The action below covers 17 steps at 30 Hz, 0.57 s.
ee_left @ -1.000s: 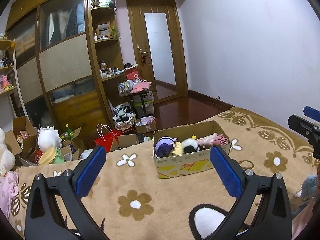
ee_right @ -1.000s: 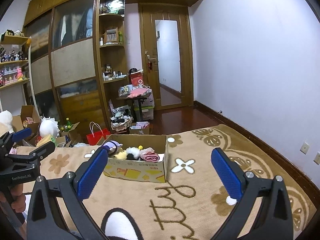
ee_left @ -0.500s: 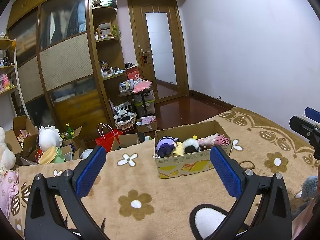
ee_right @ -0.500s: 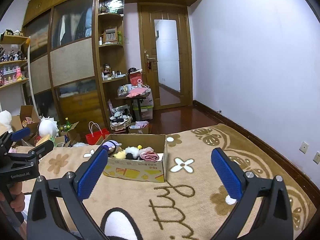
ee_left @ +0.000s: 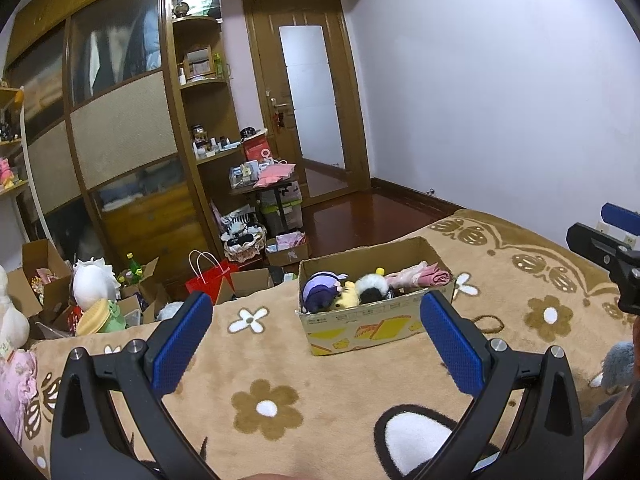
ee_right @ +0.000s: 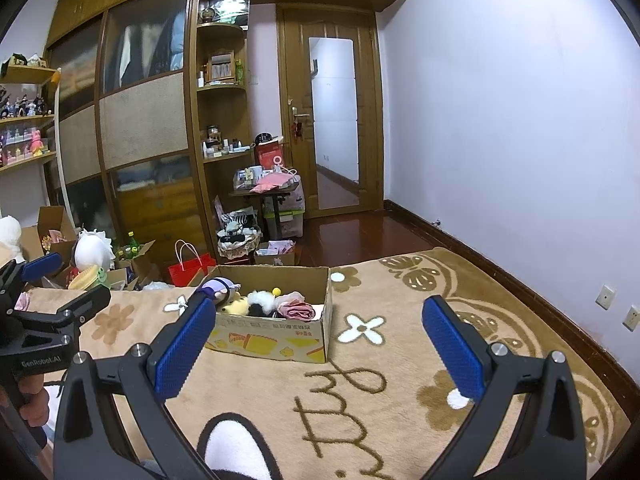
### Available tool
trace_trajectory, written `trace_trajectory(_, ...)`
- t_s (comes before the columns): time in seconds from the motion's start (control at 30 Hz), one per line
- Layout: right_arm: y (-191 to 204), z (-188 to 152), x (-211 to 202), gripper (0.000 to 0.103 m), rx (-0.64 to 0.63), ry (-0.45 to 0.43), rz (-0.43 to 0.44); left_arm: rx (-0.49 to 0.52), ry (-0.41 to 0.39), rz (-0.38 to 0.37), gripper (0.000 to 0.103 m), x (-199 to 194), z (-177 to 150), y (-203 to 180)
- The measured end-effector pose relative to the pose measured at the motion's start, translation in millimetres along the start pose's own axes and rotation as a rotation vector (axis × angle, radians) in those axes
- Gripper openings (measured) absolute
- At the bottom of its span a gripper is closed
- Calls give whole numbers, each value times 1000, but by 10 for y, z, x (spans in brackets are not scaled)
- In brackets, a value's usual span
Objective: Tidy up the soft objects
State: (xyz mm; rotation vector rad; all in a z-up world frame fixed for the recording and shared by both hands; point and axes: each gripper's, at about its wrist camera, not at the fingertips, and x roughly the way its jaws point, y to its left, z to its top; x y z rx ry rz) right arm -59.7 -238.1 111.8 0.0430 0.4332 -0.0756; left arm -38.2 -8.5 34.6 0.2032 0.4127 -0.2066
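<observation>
Jaws of the left gripper (ee_left: 316, 332) and right gripper (ee_right: 320, 340) gape wide, empty, above the tan flowered blanket (ee_left: 260, 360). Farther off, the open cardboard box (ee_left: 372, 320) holds plush toys (ee_left: 344, 292); a grey plush (ee_left: 618, 362), near right, probably goes next, gripped mid-body.

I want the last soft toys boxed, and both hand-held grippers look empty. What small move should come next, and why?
Probably swing the left hand-held gripper right and down toward the grey plush lying loose on the blanket. Both it and the right hand-held gripper are open and hold nothing, while the box already holds several toys. The plush is partly cut off, so aim carefully.
</observation>
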Motion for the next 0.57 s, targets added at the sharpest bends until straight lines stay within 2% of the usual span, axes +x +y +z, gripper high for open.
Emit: trace_trajectory(0.57,-2,9,14,103,4,2,3,-3,9,-4,103,4,-20,13)
